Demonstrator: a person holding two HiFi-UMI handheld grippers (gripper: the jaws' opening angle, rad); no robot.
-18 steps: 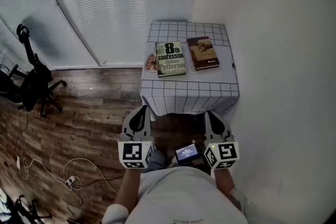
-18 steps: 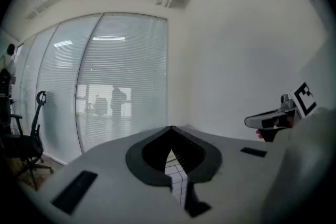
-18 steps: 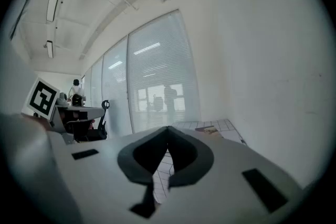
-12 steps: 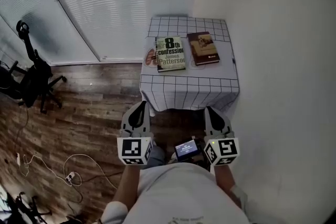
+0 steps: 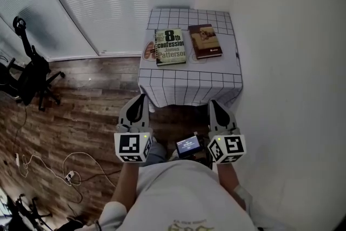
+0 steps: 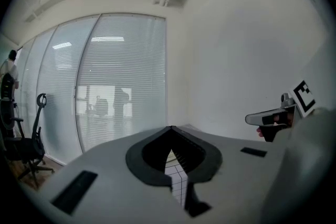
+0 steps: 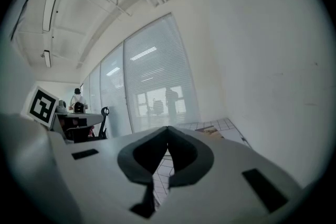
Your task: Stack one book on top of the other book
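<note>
Two books lie side by side on a small table with a white grid-patterned cloth. The green and white book is on the left, the brown book on the right, a small gap between them. My left gripper and right gripper hover well short of the table, over the floor, both shut and holding nothing. In the right gripper view the brown book shows just past the closed jaws. The left gripper view shows only a strip of the checked cloth through its jaws.
The table stands in a corner, a white wall on its right and window blinds behind and to the left. A round object peeks out from under the green book's left edge. An office chair and cables are on the wooden floor.
The table and books have shifted slightly left and up in the head view. Both grippers have risen a little in the picture and stay shut.
</note>
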